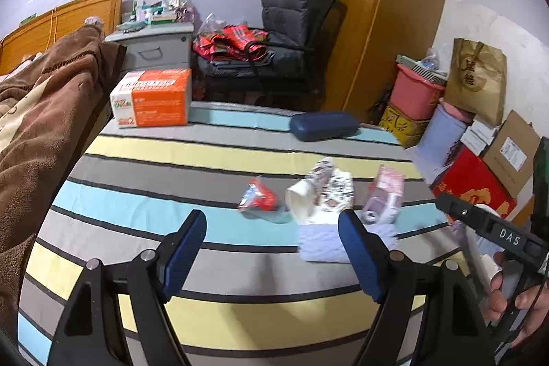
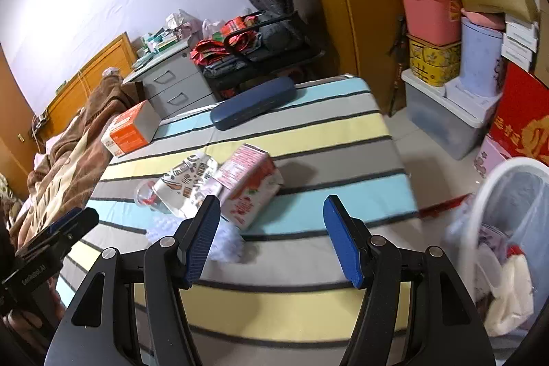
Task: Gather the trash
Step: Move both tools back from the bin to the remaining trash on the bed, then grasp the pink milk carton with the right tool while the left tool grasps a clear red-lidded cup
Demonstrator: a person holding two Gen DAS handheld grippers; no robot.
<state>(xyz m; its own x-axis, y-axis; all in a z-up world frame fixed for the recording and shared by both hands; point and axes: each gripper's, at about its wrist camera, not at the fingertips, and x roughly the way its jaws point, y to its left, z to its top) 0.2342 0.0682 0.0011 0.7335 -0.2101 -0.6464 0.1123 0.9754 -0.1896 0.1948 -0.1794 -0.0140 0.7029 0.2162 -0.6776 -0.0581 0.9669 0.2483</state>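
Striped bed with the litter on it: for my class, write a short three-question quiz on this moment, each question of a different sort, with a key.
1. True or false: the left gripper is clamped on the pink carton.
2. Multiple choice: the white lined bin stands A) on the striped bed; B) on the floor beside the bed; C) on the grey drawer cabinet.
3. Fill in: the dark blue case lies near the bed's far edge, to the ____ of the orange box in both views.

Key: 1 false, both the left and the right gripper are open and empty; 2 B; 3 right.
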